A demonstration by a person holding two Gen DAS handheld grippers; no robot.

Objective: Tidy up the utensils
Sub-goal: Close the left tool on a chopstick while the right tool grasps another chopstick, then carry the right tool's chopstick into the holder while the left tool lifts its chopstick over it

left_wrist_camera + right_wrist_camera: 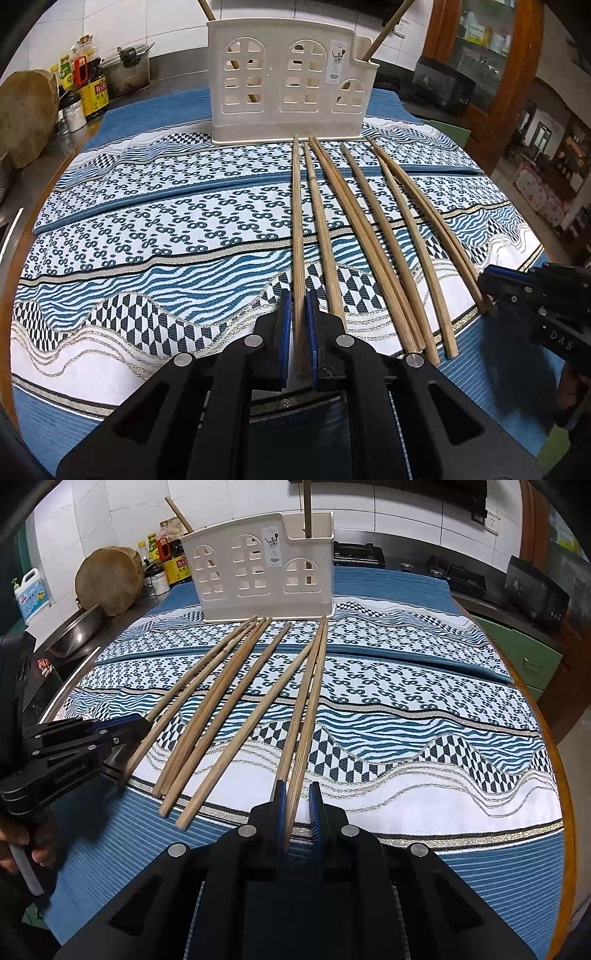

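Several wooden chopsticks point(354, 229) lie side by side on a blue patterned cloth point(166, 229), tips toward a cream plastic utensil holder point(288, 81) at the back, which holds two chopsticks upright. My left gripper point(297, 310) is closed around the thick end of the leftmost chopstick point(297, 221). My right gripper point(297, 801) has its pads around the rightmost chopstick point(308, 716), with a gap on the right side. The holder point(258, 568) and chopsticks point(221, 686) also show in the right wrist view.
Sauce bottles point(85, 81), a metal pot point(129, 70) and a round wooden block point(109, 579) stand at the back left. A steel bowl point(75, 629) sits left of the cloth. A gas stove point(443, 572) is at the back right.
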